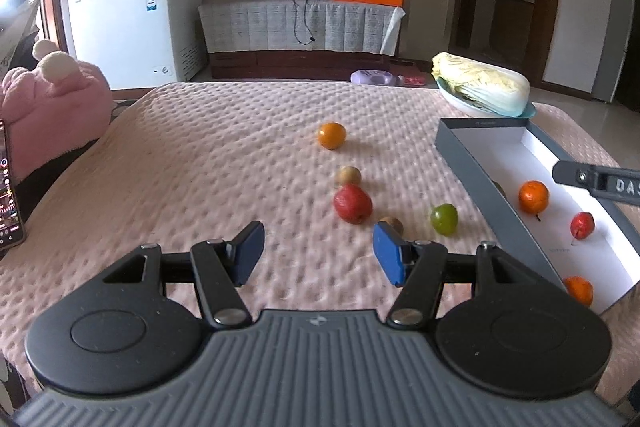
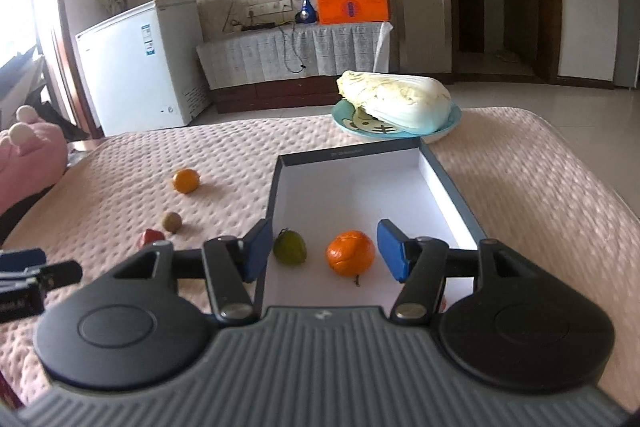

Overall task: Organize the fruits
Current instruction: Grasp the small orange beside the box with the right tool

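Ahead, orange [image 2: 351,253] in box [image 2: 448,187] — between released right tongs [image 2: 325,249], left tongs [image 1: 319,249] released.

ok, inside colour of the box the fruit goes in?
White inside, dark grey walls outside, on the box. Clearest in the right wrist view.

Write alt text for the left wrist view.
The open left gripper, holding nothing, hovers over a pink quilted tablecloth where an orange, a red apple, a green fruit and two small brown fruits lie loose. To the right, a grey box with a white inside holds two oranges and a small red fruit.
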`<state>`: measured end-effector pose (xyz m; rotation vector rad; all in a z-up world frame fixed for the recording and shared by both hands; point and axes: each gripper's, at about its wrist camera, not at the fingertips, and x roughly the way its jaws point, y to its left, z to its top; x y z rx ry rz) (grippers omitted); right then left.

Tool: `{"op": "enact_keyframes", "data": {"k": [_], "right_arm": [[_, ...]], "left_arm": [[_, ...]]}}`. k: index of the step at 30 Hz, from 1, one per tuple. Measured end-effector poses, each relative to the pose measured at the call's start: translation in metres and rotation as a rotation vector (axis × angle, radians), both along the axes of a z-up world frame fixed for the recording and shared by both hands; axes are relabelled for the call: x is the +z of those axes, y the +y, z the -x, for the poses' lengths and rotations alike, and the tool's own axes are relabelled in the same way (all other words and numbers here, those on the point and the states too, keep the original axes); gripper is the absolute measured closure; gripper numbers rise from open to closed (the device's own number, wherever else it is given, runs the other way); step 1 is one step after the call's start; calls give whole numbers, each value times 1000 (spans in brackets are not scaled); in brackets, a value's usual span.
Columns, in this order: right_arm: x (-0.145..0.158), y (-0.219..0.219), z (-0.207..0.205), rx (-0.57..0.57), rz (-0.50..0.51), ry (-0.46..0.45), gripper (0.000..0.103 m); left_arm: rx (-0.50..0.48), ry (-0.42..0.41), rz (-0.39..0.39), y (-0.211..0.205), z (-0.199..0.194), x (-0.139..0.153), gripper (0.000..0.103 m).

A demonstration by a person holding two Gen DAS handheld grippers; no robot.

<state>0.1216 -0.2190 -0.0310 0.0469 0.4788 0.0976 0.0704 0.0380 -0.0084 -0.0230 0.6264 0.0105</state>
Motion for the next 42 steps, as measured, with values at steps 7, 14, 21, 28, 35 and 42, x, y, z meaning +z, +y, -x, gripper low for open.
{"op": "enact_keyframes", "data": {"k": [7, 14, 21, 28, 35, 42], "right_arm": [[-2, 5, 7, 39, 20, 4, 43], [1, 29, 26, 178, 4, -8, 43], [-26, 86, 33, 340, 259, 100, 56], [-41, 94, 25, 273, 383, 151, 60], [-52, 98, 22, 278, 459, 183, 65], [-53, 98, 23, 292, 462, 185, 68]], "left_arm": [[1, 1, -16, 7, -4, -4, 37], [33, 9, 7, 20, -9, -5, 37], [43, 11, 24, 24, -11, -5, 37], [18, 16, 13, 20, -11, -7, 37], [19, 11, 20, 22, -11, -6, 37], [3, 3, 7, 19, -9, -5, 37]]}}
